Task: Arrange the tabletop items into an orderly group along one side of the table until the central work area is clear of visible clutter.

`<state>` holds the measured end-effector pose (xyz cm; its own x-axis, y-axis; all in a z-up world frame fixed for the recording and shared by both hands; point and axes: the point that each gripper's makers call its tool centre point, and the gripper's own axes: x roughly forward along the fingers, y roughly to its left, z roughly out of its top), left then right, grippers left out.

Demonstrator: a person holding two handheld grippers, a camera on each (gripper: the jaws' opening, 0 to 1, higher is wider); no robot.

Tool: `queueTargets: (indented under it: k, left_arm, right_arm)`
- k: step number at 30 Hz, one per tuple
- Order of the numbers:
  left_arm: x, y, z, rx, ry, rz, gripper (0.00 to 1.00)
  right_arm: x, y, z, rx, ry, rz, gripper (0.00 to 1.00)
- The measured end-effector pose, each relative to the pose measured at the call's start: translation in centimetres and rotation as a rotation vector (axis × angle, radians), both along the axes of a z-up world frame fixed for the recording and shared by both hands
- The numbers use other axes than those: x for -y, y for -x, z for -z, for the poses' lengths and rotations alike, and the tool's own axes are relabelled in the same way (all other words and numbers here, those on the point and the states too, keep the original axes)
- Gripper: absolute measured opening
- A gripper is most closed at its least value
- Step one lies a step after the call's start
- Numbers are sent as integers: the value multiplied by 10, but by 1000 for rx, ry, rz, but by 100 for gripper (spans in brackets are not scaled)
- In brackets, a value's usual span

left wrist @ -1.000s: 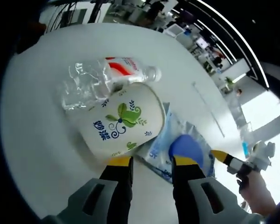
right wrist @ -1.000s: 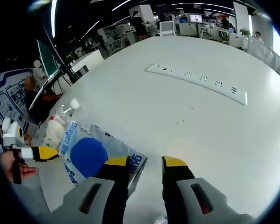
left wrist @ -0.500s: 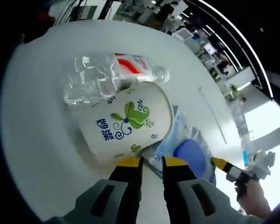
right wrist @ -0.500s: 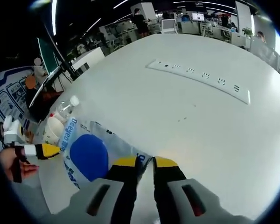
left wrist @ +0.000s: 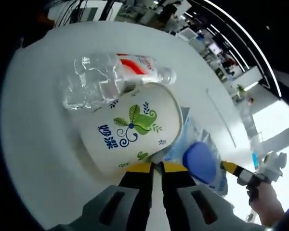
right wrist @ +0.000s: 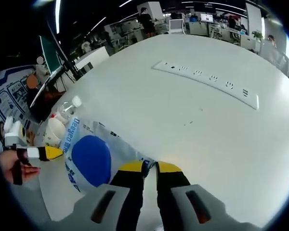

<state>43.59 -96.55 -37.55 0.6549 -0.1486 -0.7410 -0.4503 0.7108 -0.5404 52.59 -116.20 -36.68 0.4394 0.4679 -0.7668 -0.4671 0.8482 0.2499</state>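
Pinching down on both ends now: the left gripper [left wrist: 155, 167] has its jaws nearly pressed together on the near edge of the clear plastic wipes pouch with the round blue patch [left wrist: 199, 161], right where it's tucking under the white paper bowl with green leaf print [left wrist: 130, 126]. A second ago those jaws were spread wide, so that's a fresh grab. Same story for the right gripper [right wrist: 150, 167], which is closing on the pouch's [right wrist: 89, 159] other corner. The crumpled clear plastic water bottle with a red label [left wrist: 111, 79] is lying on its side against the bowl's far side. Everything's sitting bunched on the round white table [right wrist: 192, 120]. My guess is the pouch is getting dragged or lifted next, and the bowl could tip off it.
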Motion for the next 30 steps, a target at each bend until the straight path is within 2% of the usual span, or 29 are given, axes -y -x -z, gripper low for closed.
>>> queueTargets:
  k: [30]
  left_arm:
    - [-1, 0, -1, 24, 6, 18, 0]
  right_arm:
    - [4, 5, -1, -12, 17, -35, 3]
